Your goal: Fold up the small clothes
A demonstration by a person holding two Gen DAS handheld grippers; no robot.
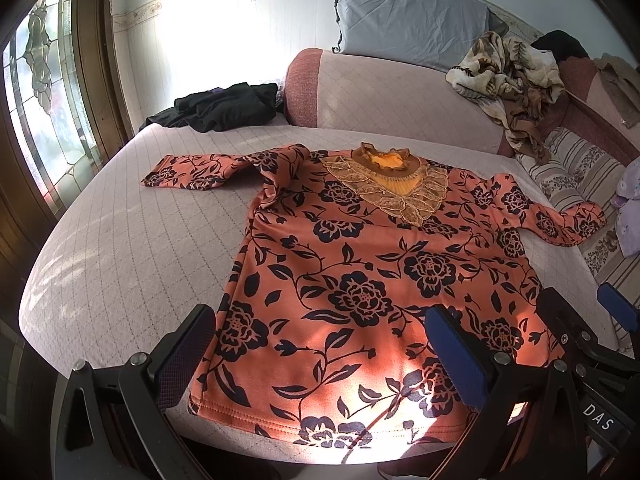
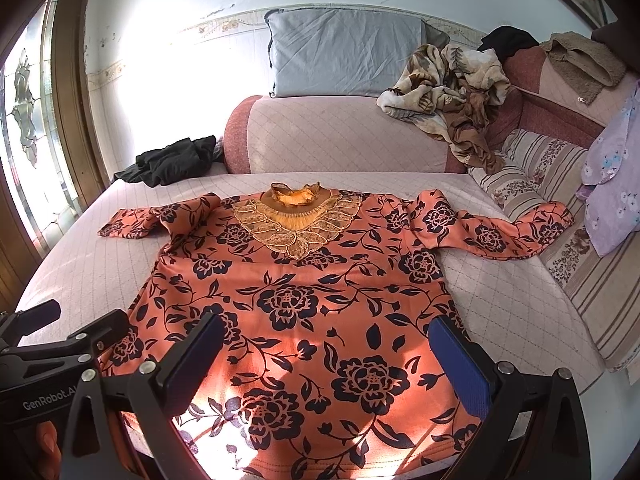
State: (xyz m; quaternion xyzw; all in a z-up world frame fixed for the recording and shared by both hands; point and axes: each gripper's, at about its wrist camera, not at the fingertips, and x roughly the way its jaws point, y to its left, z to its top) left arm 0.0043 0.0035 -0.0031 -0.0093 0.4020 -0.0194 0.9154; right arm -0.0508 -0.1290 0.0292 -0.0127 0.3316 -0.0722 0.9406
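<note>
An orange top with a black flower print [image 1: 352,280] lies flat, front up, on the quilted pink bed cover [image 1: 132,240], collar away from me, both sleeves spread out sideways. It also shows in the right wrist view [image 2: 296,304]. My left gripper [image 1: 320,356] is open and empty, hovering over the top's hem at its left part. My right gripper [image 2: 332,364] is open and empty, hovering over the hem's right part. The right gripper's frame [image 1: 576,332] shows at the right edge of the left wrist view; the left gripper's frame [image 2: 60,344] shows at the left of the right wrist view.
A black garment [image 1: 224,108] lies at the bed's far left corner. A pink bolster [image 2: 340,136] runs along the back with a grey pillow [image 2: 344,52] and a crumpled floral blanket [image 2: 452,88] on it. Striped cushions [image 2: 560,208] and a lilac cloth [image 2: 612,184] line the right side. A window [image 1: 44,92] is at left.
</note>
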